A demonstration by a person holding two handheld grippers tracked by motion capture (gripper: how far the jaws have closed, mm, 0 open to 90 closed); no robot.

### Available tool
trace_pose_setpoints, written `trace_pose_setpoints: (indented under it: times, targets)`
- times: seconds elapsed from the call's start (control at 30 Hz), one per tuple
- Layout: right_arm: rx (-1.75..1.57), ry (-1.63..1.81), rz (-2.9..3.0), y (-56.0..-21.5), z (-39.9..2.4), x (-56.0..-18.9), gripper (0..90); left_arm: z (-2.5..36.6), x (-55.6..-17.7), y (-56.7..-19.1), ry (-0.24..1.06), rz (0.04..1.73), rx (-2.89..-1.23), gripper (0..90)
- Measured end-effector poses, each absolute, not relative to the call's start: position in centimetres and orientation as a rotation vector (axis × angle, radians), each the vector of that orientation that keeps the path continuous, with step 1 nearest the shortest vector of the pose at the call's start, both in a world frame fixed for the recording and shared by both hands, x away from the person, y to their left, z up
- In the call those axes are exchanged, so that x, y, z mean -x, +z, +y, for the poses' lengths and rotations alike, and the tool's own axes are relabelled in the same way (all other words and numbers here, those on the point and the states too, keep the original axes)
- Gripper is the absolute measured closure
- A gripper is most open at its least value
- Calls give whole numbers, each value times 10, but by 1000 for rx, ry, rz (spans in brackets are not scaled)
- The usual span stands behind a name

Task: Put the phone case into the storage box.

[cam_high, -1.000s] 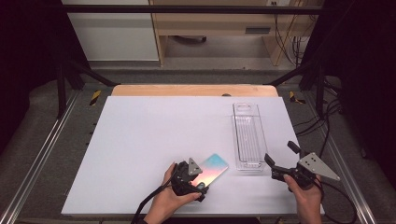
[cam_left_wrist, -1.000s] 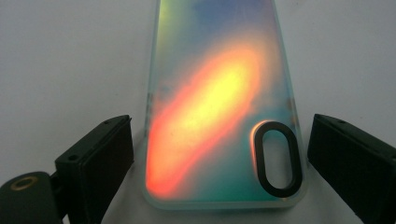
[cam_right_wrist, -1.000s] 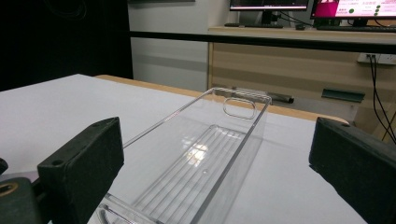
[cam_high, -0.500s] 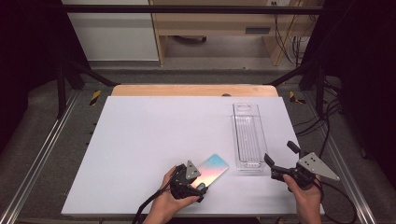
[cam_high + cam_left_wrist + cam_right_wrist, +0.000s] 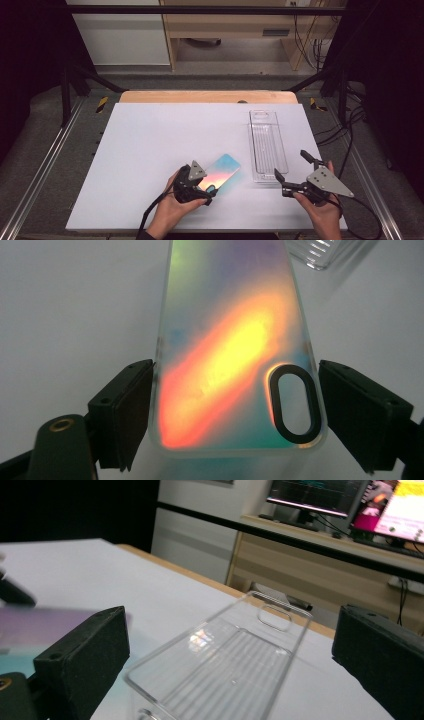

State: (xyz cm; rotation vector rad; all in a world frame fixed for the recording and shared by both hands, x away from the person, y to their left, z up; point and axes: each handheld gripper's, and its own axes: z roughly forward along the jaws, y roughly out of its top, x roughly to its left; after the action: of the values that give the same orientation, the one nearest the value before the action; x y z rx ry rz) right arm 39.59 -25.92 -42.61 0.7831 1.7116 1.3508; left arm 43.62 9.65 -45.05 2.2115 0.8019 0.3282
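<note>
No brand, label or readable writing shows on either case, and the text on the screens at the upper right of the right gripper view is too small to read. In the left gripper view the left gripper (image 5: 235, 415) has its jaws spread around the near end of the iridescent phone case (image 5: 235, 355); they have just been closing, the left pad seems to meet the case's edge, and a thin gap remains at the right. In the high view the case lies on the white table (image 5: 150, 145), lower centre. At the lower right the right gripper (image 5: 292, 167) stands wide open, holding nothing, just beside the near end of the clear plastic case (image 5: 267, 145)
</note>
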Motion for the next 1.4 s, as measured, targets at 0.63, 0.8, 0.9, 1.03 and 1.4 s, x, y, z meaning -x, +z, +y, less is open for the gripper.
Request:
trace_pose_setpoints:
  times: [0.63, 0.8, 0.9, 1.03, 1.4]
  targets:
    - [-113, 891, 2026, -423, -104, -411, 93, 137, -461, -385, 285, 748, -2288, 168]
    - [-42, 857, 2012, -420, -87, -414, 160, 138, -461, -376, 275, 738, -2286, 168]
    - [-19, 843, 2003, -420, -81, -414, 202, 137, -461, -371, 274, 722, -2300, 168]
    - [16, 816, 1991, -422, -77, -412, 275, 137, -460, -367, 269, 721, -2297, 168]
    - [143, 711, 1933, -425, -65, -408, 497, 132, -462, -360, 243, 700, -2332, 168]
